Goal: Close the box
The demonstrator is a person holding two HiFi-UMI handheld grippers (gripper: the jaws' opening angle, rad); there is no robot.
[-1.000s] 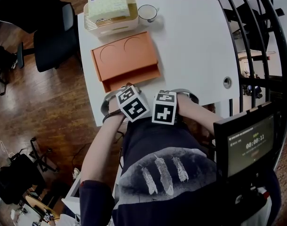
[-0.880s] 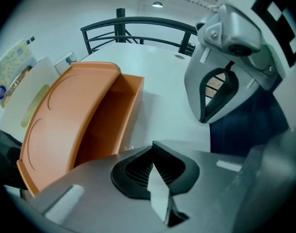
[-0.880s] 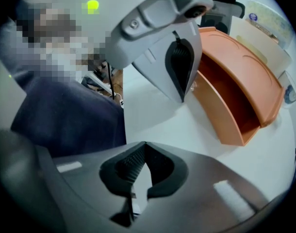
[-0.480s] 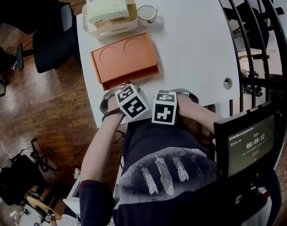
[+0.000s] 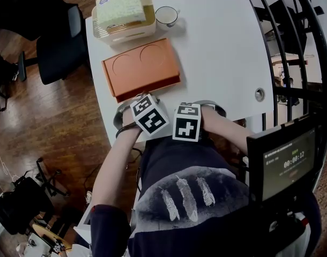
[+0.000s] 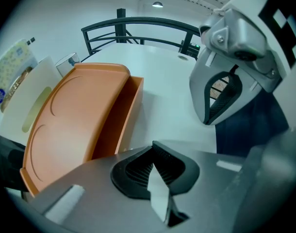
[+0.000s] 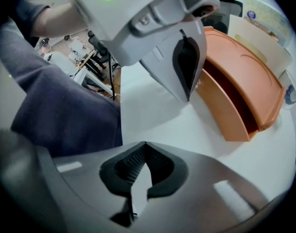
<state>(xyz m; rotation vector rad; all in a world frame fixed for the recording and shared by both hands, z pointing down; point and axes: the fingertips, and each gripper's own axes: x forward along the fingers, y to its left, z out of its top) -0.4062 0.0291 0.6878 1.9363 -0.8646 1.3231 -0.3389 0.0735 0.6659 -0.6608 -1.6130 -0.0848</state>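
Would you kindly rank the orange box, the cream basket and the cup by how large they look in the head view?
1. orange box, clearly largest.
2. cream basket, noticeably smaller.
3. cup, smallest by far.
All three sit close together, so nearness to the camera barely affects the order.

One white desk [image 5: 222,47] carries one orange plastic box [image 5: 141,68], one white cup [image 5: 166,16], one cream basket [image 5: 128,33]; two grippers, left gripper [image 6: 155,154] and right gripper [image 7: 140,164].

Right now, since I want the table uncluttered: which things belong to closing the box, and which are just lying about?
For the job: orange box, lid ajar; left gripper; right gripper, both shut.
Lying about: cup; cream basket; packet on it.
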